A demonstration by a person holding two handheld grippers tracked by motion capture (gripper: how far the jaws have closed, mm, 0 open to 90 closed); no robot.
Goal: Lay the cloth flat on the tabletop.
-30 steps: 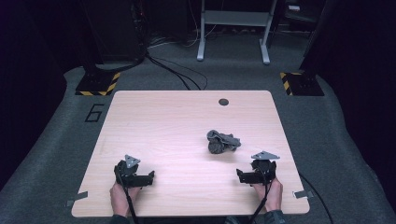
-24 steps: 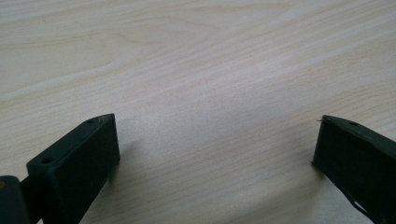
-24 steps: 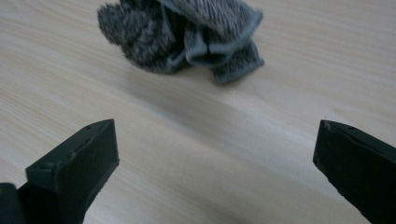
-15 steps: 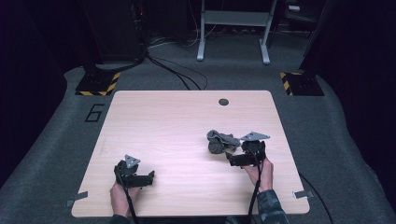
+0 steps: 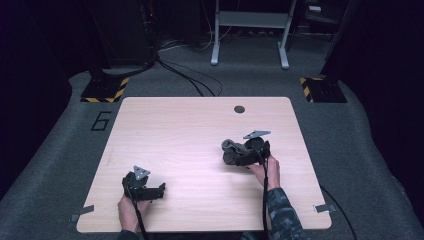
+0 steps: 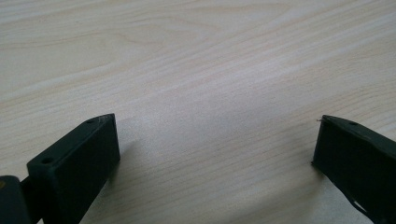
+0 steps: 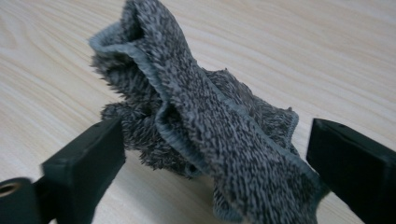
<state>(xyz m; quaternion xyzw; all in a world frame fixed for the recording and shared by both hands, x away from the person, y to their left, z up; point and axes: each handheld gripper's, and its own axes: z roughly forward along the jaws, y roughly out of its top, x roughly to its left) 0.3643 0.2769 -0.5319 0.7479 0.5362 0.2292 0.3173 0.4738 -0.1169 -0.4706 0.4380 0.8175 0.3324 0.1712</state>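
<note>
Now the crumpled grey cloth (image 7: 210,126), long axis upper left to lower right, sits between the closing, not-yet-gripping right gripper (image 7: 217,154), which moved up-left to it; left gripper (image 6: 215,154) unclenched.

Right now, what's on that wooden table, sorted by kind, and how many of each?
Crumpled dark grey fuzzy cloths: 1
Black hand-held two-jaw claws: 2, the left claw and the right claw
Small dark round holes in the tabletop: 1
Total: 4
</note>
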